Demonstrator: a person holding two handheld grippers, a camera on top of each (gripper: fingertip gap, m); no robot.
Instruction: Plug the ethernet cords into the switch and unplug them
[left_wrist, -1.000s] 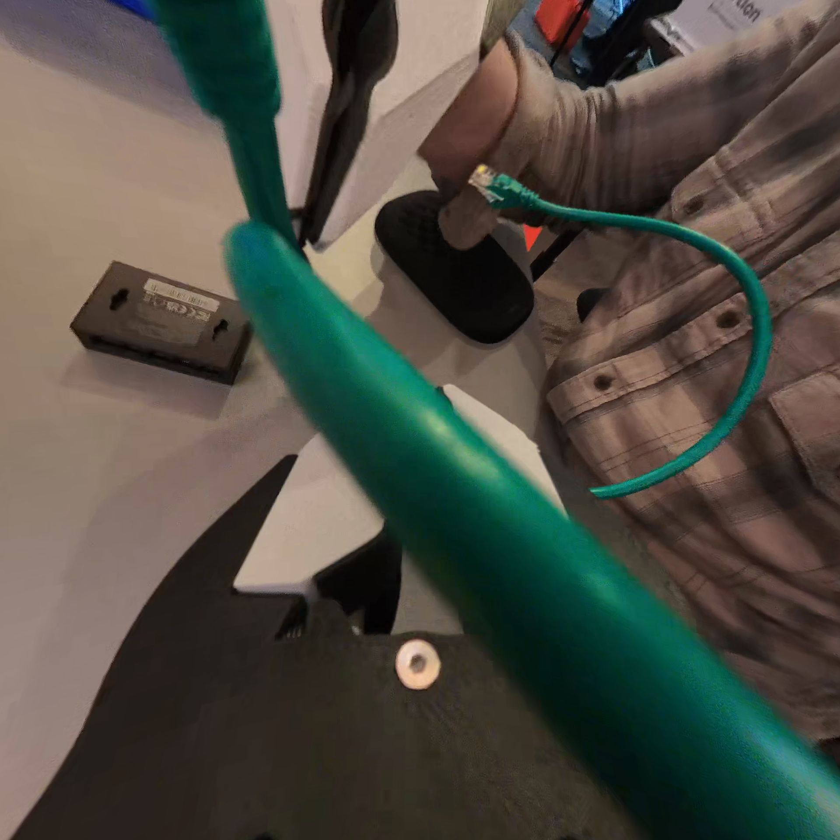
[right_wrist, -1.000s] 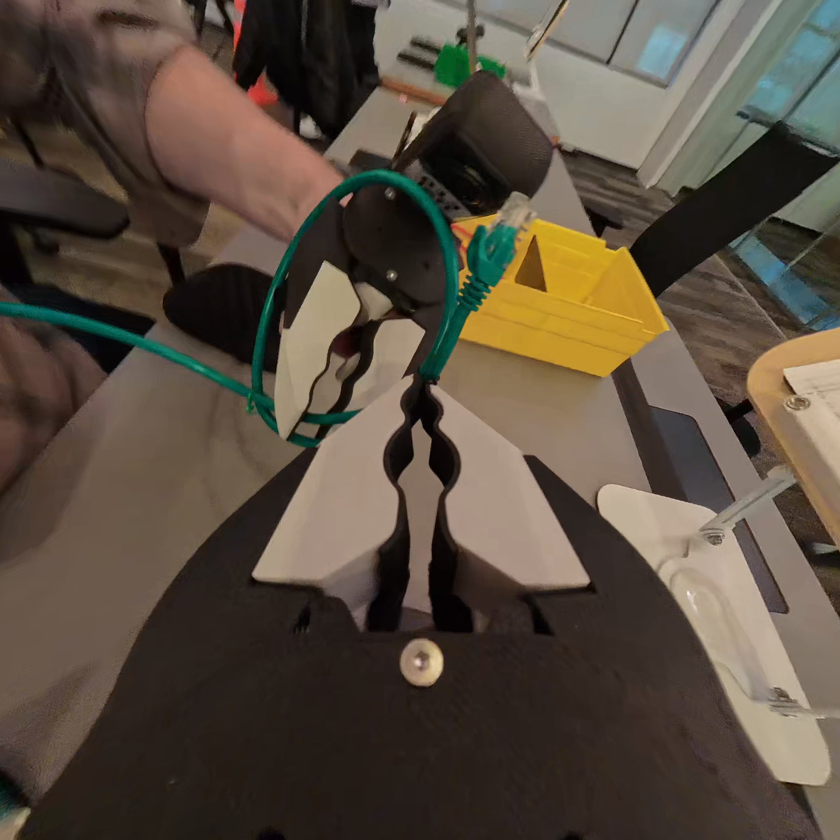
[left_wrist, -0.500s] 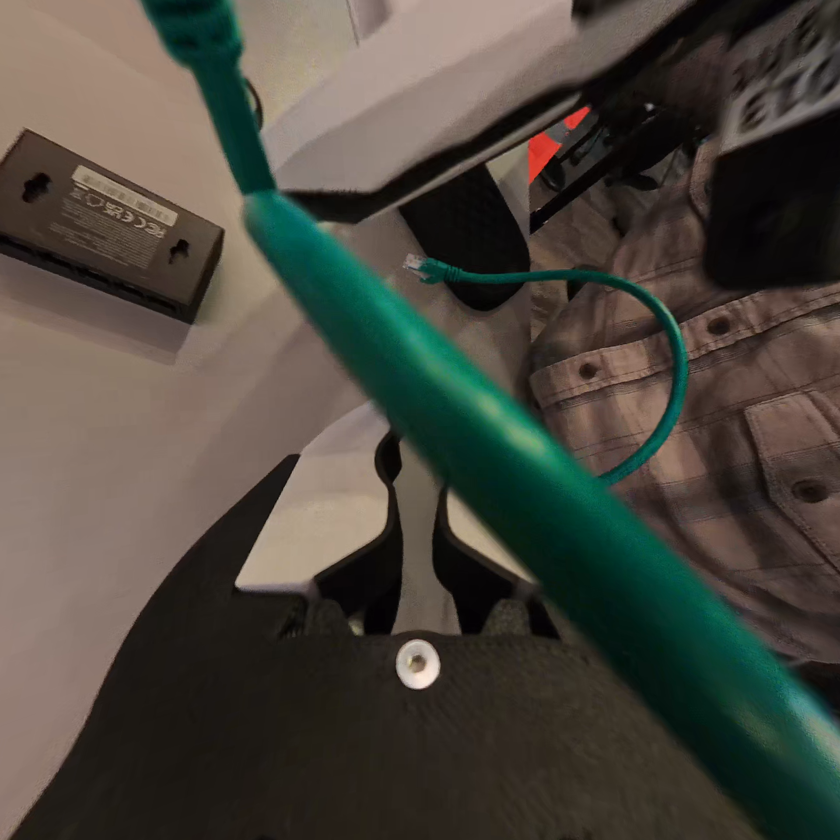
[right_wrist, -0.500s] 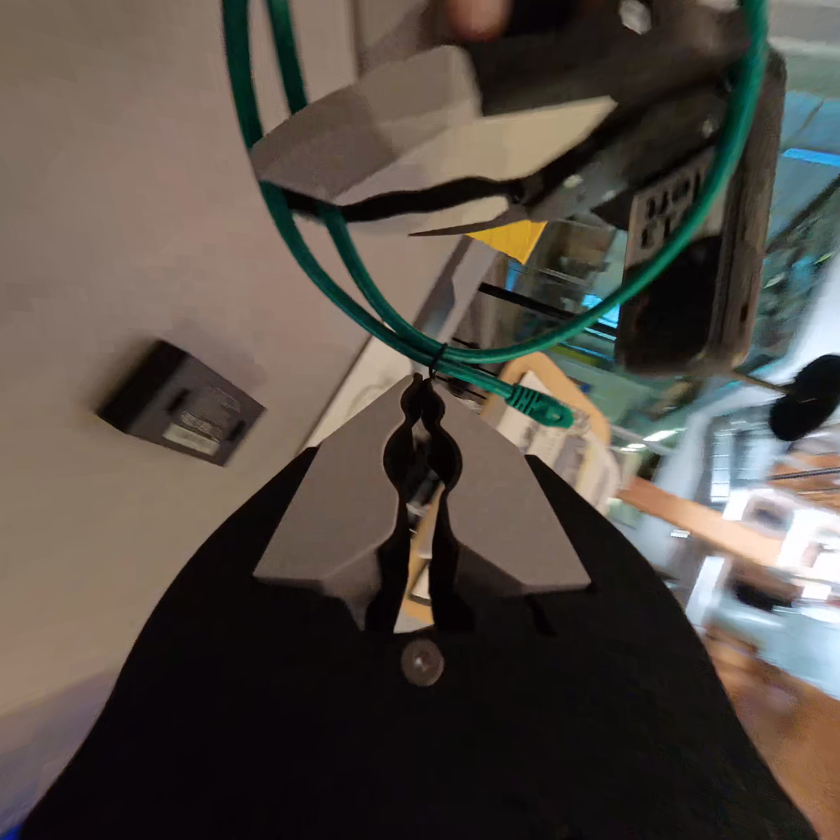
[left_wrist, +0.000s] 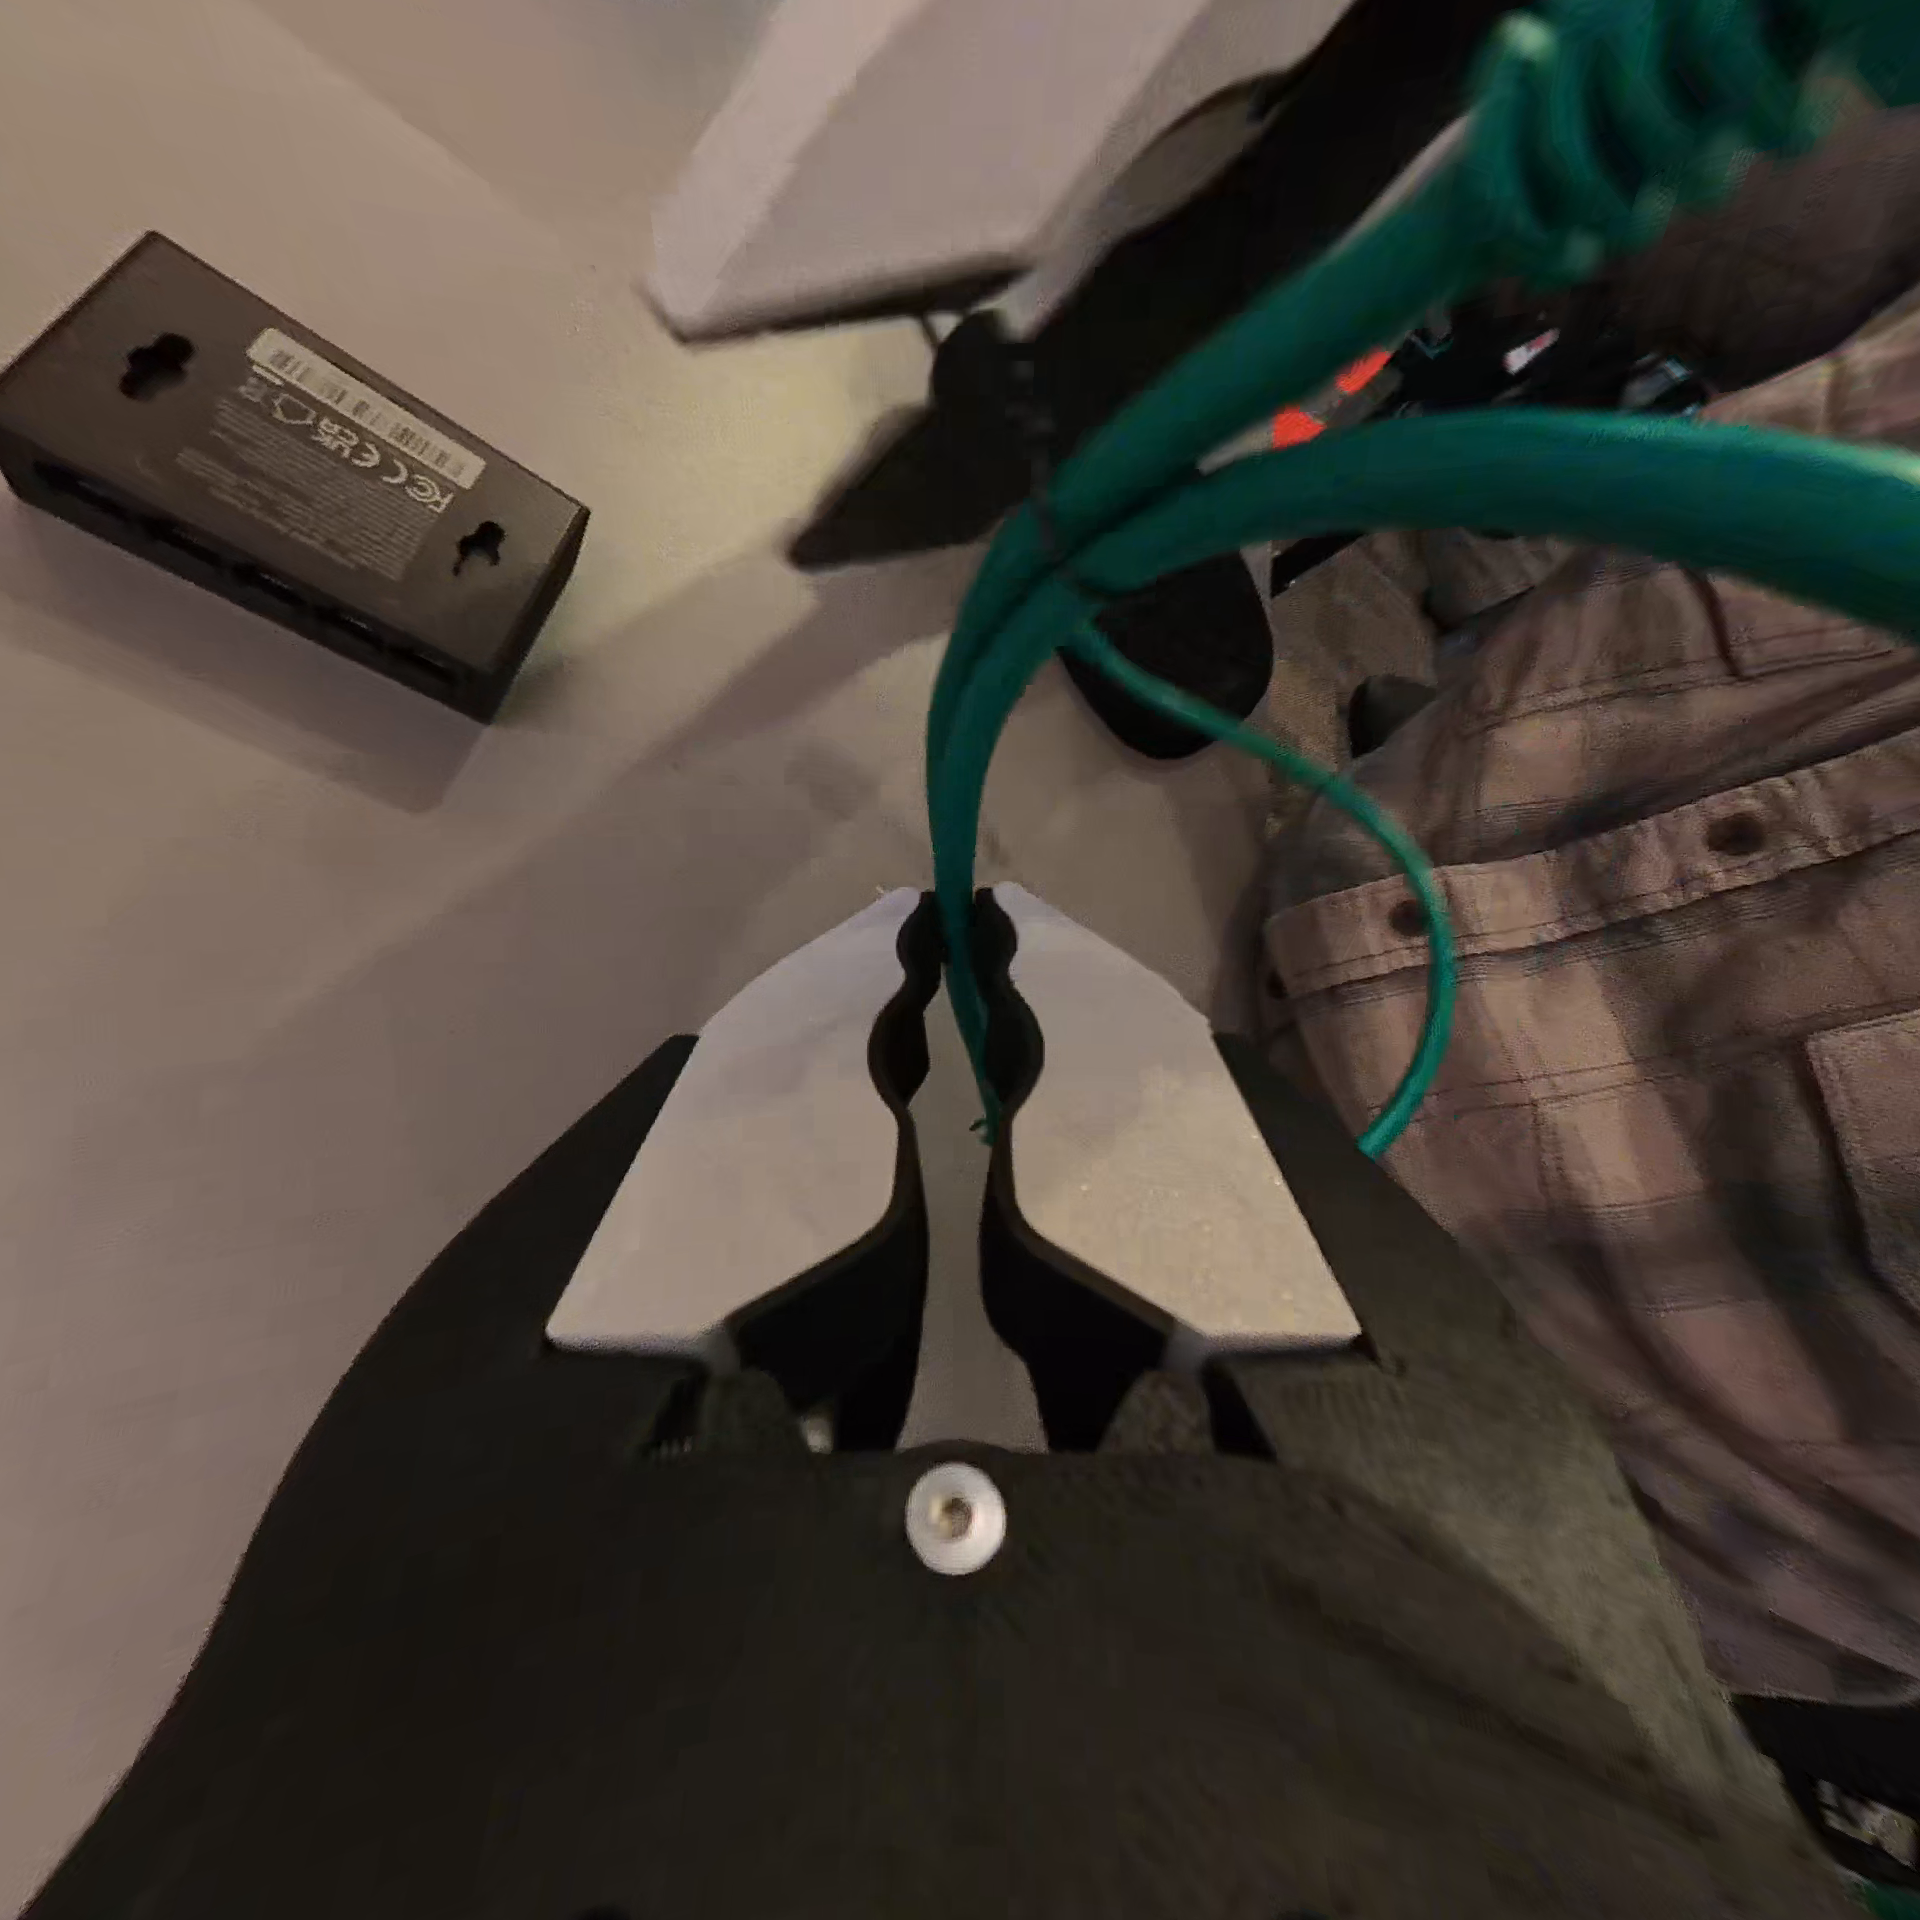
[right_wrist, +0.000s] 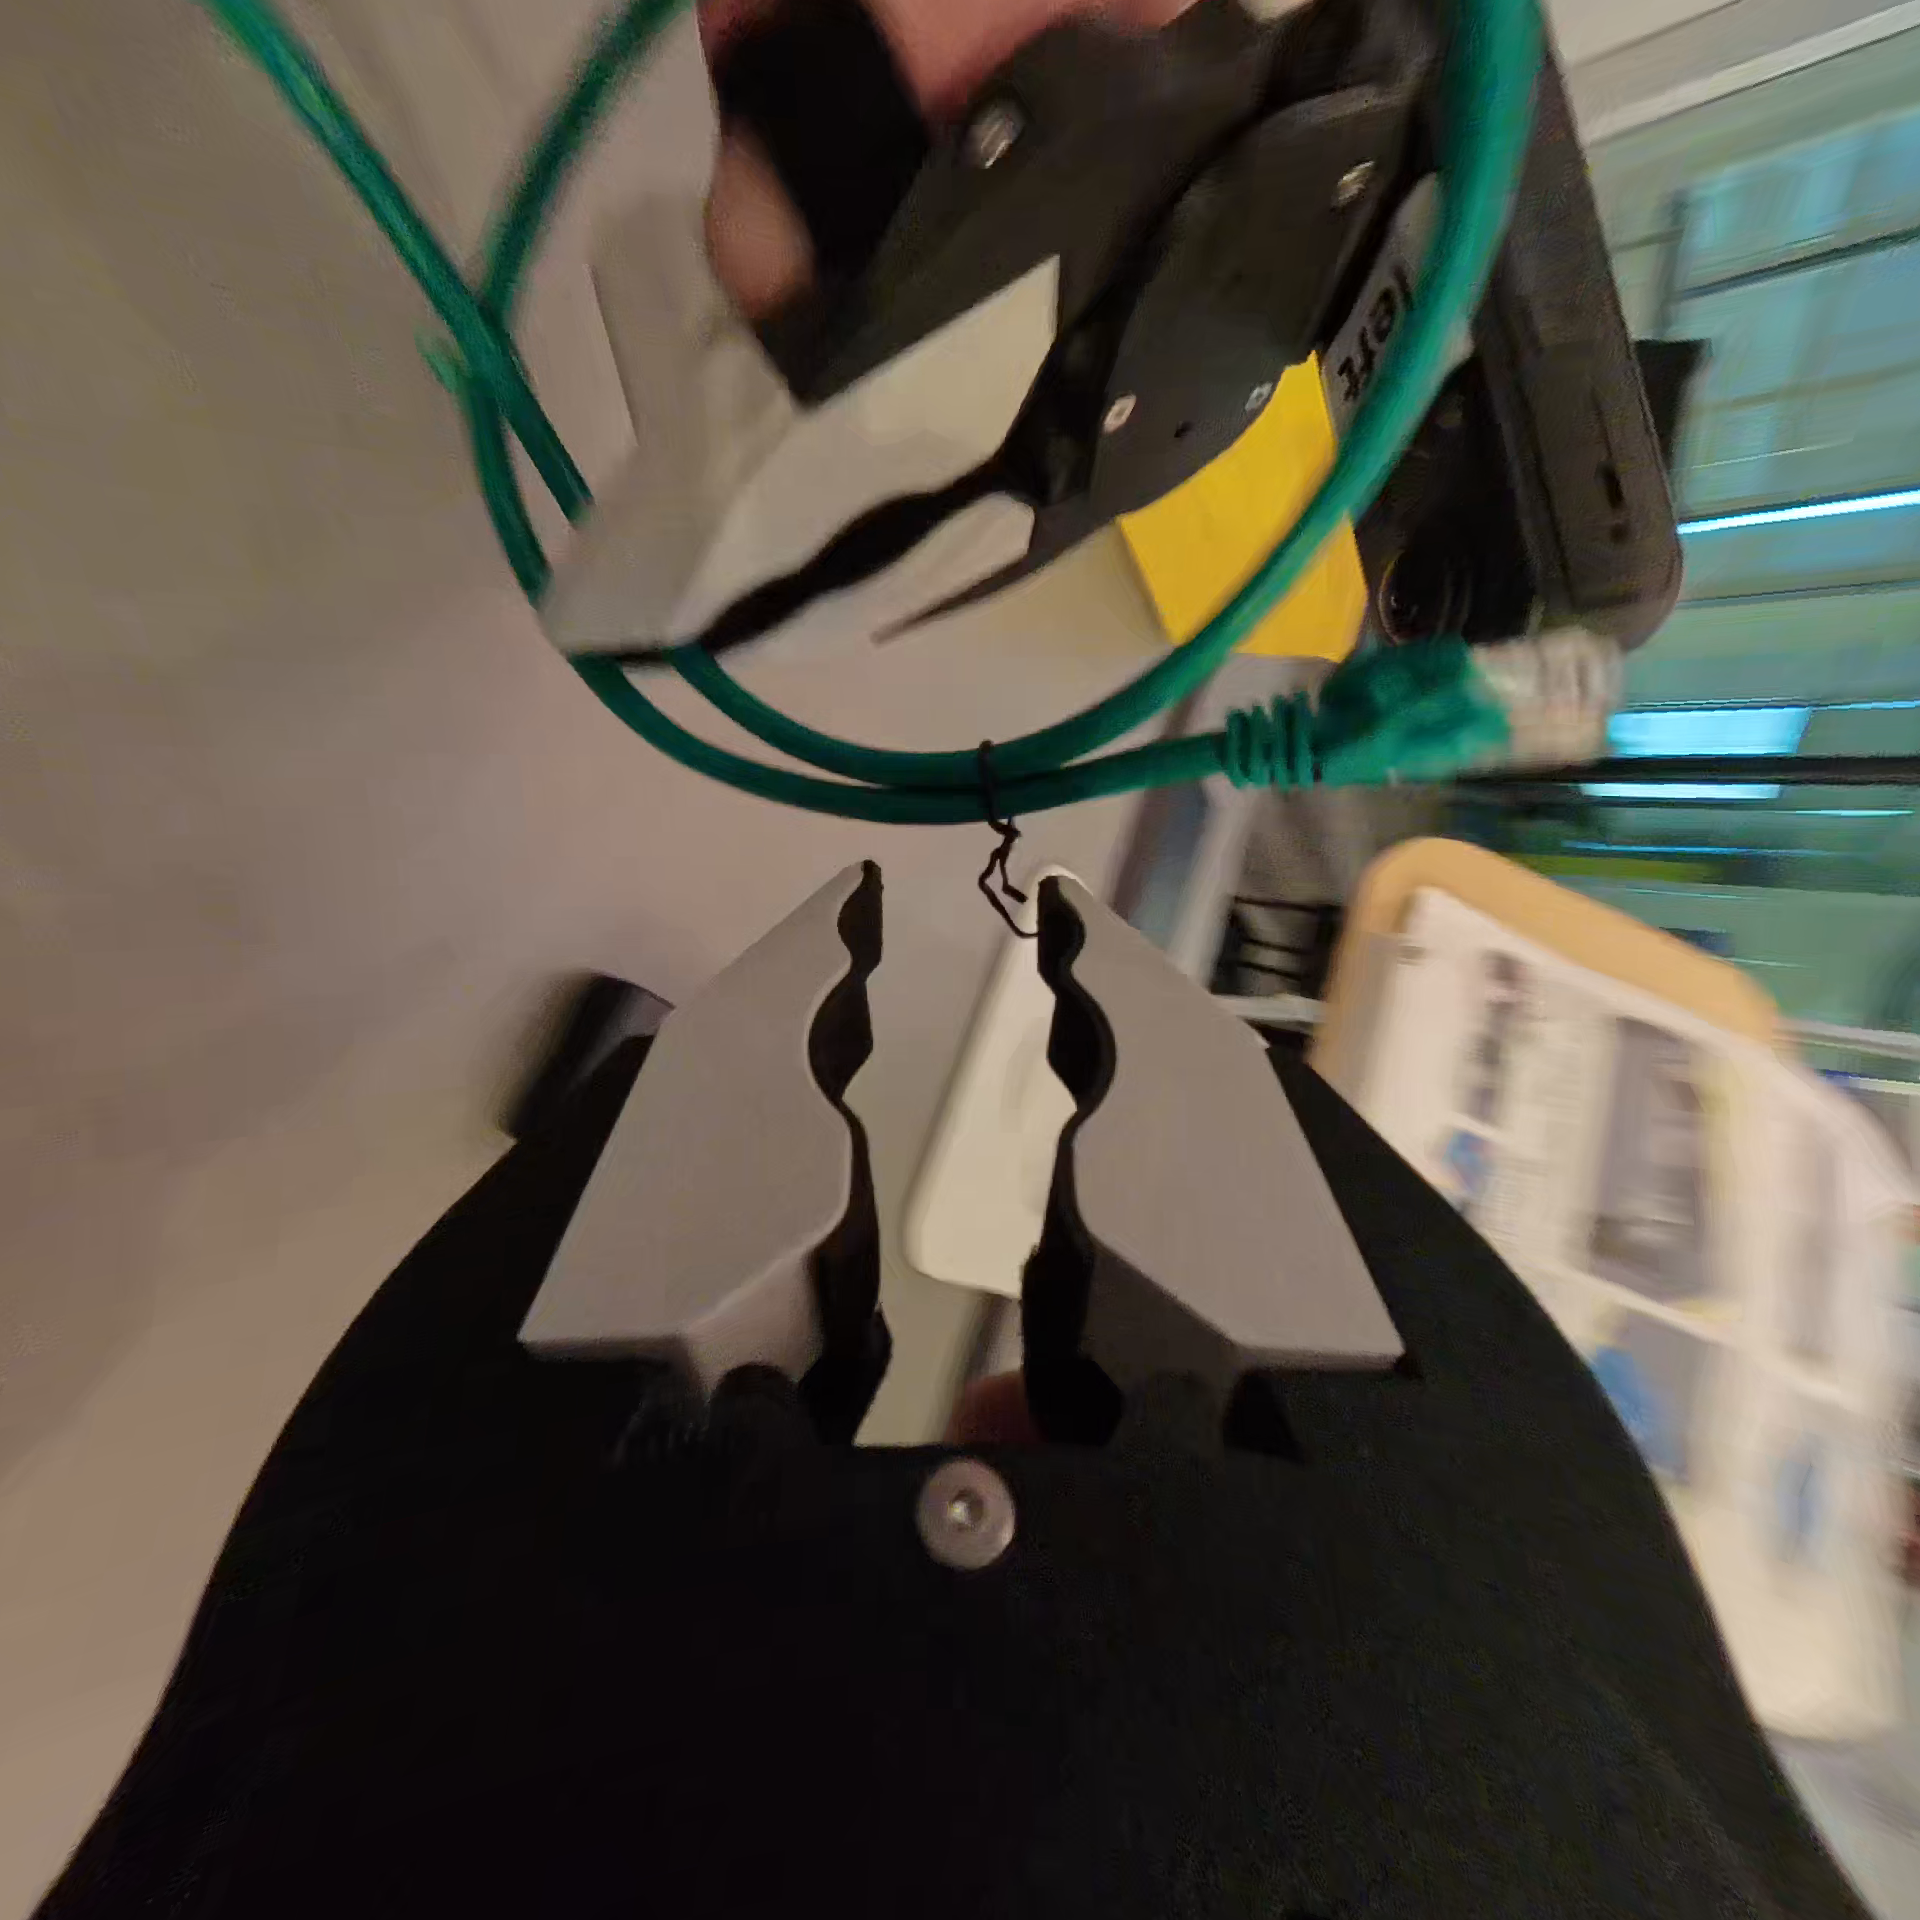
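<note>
A green ethernet cord (left_wrist: 1039, 582) is coiled in loops bound by a black twist tie (right_wrist: 985, 779). My left gripper (left_wrist: 961, 925) is shut on two strands of the cord at its tips, held above the table. In the right wrist view the left gripper (right_wrist: 592, 623) pinches the loop (right_wrist: 831, 769), and the cord's plug (right_wrist: 1455, 707) points right. My right gripper (right_wrist: 956, 894) is open just below the tie, whose loose end touches the right finger. The black switch (left_wrist: 281, 468) lies upside down on the grey table, far left. A right gripper finger (left_wrist: 862, 208) shows above.
A person's plaid shirt (left_wrist: 1610, 1039) fills the right of the left wrist view. A black oval pad (left_wrist: 1174, 665) sits at the table's edge. In the right wrist view, a white plate-like thing (right_wrist: 987, 1091) and a wooden tabletop with papers (right_wrist: 1558, 1143) lie to the right.
My right gripper was shut on the twist tie and has opened. My left gripper has closed on the cord's strands. Both views have swung, and the switch now looks nearer.
</note>
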